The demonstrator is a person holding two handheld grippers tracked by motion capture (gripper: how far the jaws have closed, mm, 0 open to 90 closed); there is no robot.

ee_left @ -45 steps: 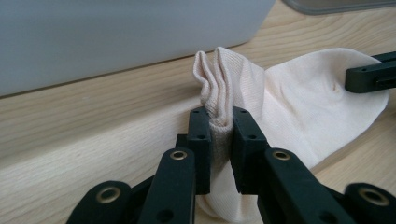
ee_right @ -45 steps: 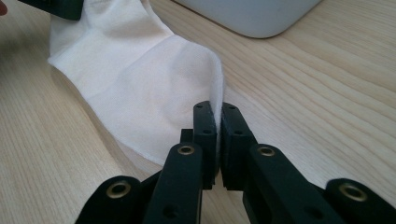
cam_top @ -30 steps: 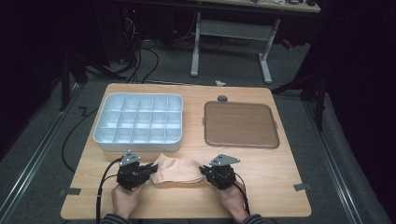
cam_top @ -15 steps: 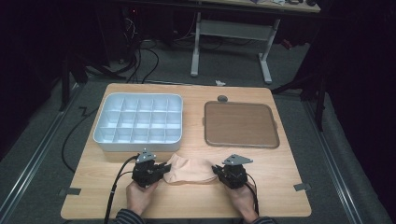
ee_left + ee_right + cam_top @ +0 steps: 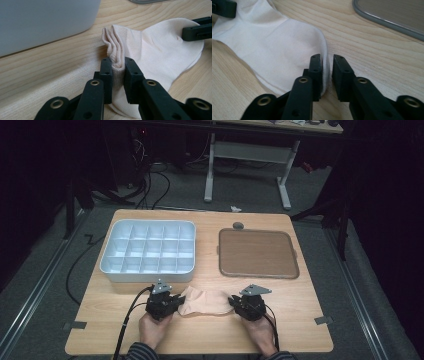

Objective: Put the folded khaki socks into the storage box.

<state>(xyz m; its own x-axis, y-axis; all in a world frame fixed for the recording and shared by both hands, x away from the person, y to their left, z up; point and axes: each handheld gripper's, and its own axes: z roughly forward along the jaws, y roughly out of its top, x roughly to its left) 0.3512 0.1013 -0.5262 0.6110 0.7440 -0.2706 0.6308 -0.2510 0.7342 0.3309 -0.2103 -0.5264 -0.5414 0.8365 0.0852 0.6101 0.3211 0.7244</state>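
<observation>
A pale pink sock [image 5: 207, 301] lies flat on the wooden table [image 5: 300, 320] near its front edge, between my two grippers. My left gripper [image 5: 176, 302] is shut on the bunched cuff end, and the left gripper view shows the ribbed fabric [image 5: 155, 50] pinched between the jaws of this gripper [image 5: 118, 67]. My right gripper [image 5: 234, 304] is at the toe end. Its jaws have just been opening: in the right gripper view the sock's edge [image 5: 279, 42] lies against one jaw of this gripper [image 5: 327, 67], with a gap to the other.
A white compartment tray [image 5: 147, 276] stands just behind the left gripper. A brown flat tray [image 5: 257, 252] sits at the back right, with a small grey disc [image 5: 238, 225] behind it. A hand holds each gripper at the table's front edge.
Both grippers have shifted to the right and slightly toward the front edge, carrying the sock along. The right gripper's jaws have parted off the toe end.
</observation>
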